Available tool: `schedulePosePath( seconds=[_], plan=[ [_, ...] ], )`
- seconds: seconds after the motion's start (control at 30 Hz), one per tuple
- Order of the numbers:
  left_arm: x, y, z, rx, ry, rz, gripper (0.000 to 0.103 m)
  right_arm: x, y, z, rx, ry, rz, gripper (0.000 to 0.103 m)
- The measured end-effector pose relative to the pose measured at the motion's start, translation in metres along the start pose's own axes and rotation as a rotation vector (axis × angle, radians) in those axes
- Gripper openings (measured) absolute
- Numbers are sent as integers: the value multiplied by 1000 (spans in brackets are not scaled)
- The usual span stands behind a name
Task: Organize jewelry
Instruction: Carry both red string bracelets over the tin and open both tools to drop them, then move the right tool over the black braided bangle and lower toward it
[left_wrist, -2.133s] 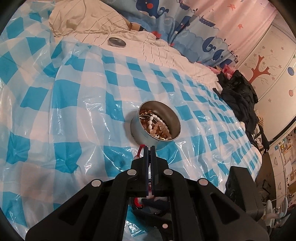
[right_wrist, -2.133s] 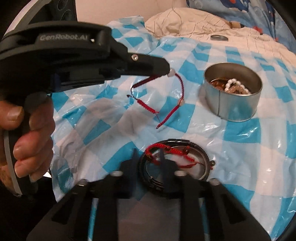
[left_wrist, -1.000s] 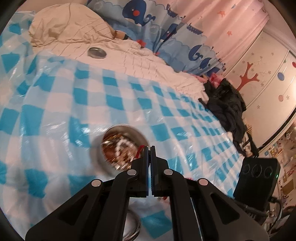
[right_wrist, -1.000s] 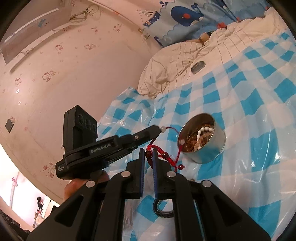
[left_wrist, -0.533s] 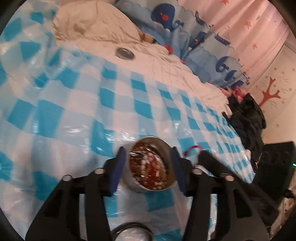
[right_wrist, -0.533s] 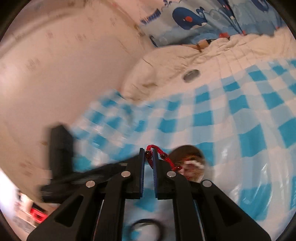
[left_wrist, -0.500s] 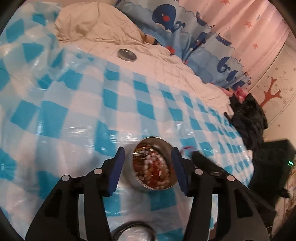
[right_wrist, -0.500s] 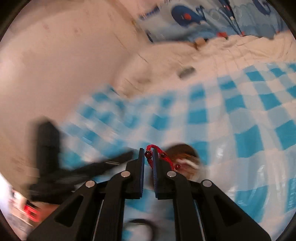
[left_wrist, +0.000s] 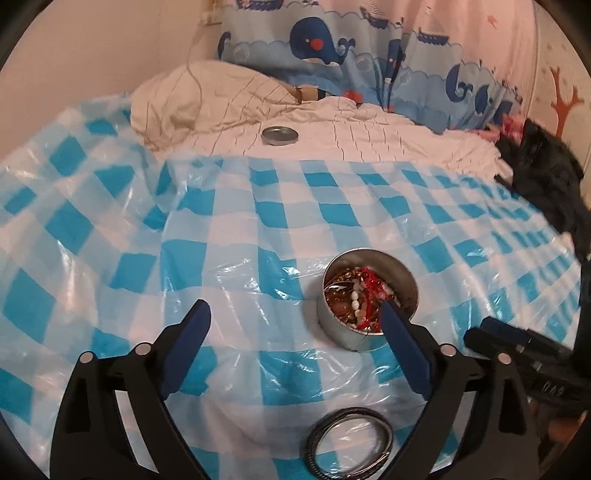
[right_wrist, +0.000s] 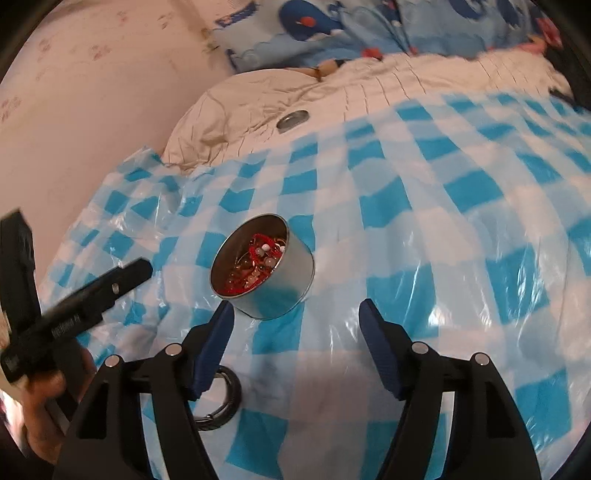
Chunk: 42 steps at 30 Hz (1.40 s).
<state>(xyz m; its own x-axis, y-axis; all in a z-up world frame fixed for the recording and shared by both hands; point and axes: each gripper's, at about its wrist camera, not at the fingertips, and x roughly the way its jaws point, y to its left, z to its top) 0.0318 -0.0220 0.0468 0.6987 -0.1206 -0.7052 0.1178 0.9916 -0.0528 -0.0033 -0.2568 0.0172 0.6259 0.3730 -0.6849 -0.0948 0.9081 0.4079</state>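
Note:
A round metal tin (left_wrist: 338, 321) stands on the blue-and-white checked plastic sheet (left_wrist: 229, 229). It holds red cord bracelets (left_wrist: 369, 282), pearl beads and gold pieces; it also shows in the right wrist view (right_wrist: 284, 291). My left gripper (left_wrist: 295, 314) is open and empty, its right finger (left_wrist: 404, 350) beside the tin. My right gripper (right_wrist: 295, 314) is open and empty just in front of the tin. A dark coiled bangle (left_wrist: 349, 441) lies on the sheet near me, also in the right wrist view (right_wrist: 225, 402).
The tin's lid (left_wrist: 279, 136) lies on the cream quilt (left_wrist: 369, 144) beyond the sheet. A pillow (left_wrist: 192, 96) and whale-print curtain (left_wrist: 332, 48) are behind. Dark clothing (left_wrist: 546, 177) lies at the far right. The wall (right_wrist: 92, 92) is to the left.
Both grippers were shut on red cord bracelets; both have opened and the red bracelets now lie in the tin. Both grippers have drawn back from the tin.

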Motion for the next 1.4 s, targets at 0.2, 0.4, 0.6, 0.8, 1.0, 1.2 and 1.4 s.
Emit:
schedulePosePath(
  seconds=[0.2, 0.4, 0.6, 0.8, 1.0, 1.2, 1.4],
  plan=[
    [-6, -9, -8, 78, -7, 57, 94, -6, 22, -2, -78, -25, -12, 75],
    [-7, -10, -8, 81, -8, 64, 95, -4, 31, -5, -112, -13, -29, 78],
    [-11, -10, -9, 87, -8, 61, 95, 0, 36, -9, -129, 7, -40, 78],
    [-17, -9, -11, 87, -10, 60, 95, 1, 42, -14, -148, 18, -50, 80],
    [-20, -10, -13, 90, -1, 55, 95, -4, 45, -19, -163, 22, -55, 81],
    [-22, -18, -19, 92, 27, 38, 95, -14, 43, -24, -159, 22, -59, 83],
    [-34, -28, -28, 134, 19, 24, 95, -25, 47, -33, -196, 8, -74, 88]
  ],
)
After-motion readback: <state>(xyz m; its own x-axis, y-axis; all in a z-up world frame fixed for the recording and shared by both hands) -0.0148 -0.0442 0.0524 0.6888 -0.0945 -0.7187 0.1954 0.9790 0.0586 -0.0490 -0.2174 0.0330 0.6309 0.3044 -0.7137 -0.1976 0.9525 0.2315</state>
